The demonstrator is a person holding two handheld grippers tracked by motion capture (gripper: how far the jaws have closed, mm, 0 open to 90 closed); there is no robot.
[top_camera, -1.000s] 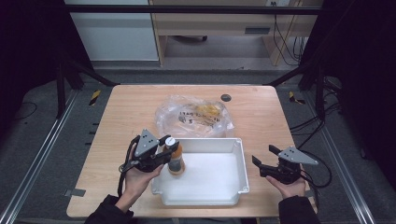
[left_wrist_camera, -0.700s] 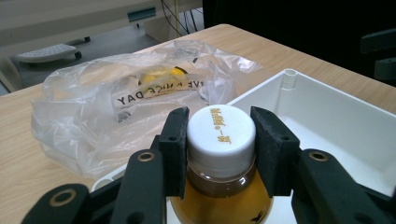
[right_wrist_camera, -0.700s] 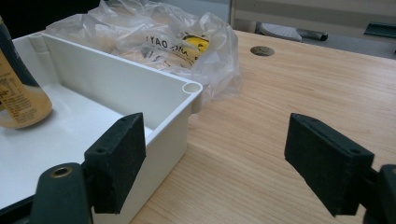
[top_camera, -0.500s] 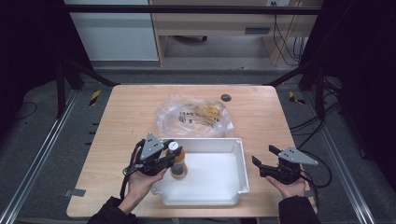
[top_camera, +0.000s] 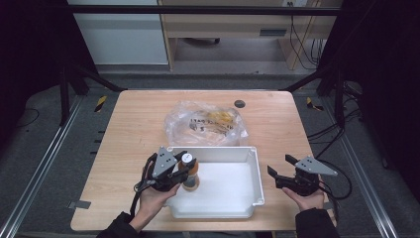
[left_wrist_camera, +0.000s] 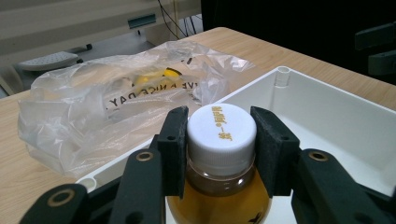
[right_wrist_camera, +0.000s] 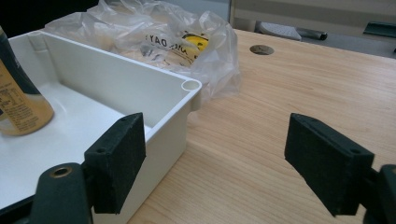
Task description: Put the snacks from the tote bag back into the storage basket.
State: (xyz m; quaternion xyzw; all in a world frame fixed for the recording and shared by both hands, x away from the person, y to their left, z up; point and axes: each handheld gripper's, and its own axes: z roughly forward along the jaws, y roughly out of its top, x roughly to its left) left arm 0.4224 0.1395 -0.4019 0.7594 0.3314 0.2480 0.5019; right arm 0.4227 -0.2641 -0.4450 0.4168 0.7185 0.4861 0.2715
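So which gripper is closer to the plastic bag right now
Left. The left gripper holds the bottle just below the plastic bag; the right gripper sits farther off, beyond the white tray.

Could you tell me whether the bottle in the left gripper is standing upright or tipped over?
Upright. The bottle stands in the white bin, its white cap on top, gripped at the neck by the left gripper.

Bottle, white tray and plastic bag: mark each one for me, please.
Bottle [left_wrist_camera: 221,129]: left gripper view, on its white cap.
White tray [top_camera: 258,168]: high view, on its right rim.
Plastic bag [top_camera: 205,124]: high view, on its crumpled middle.
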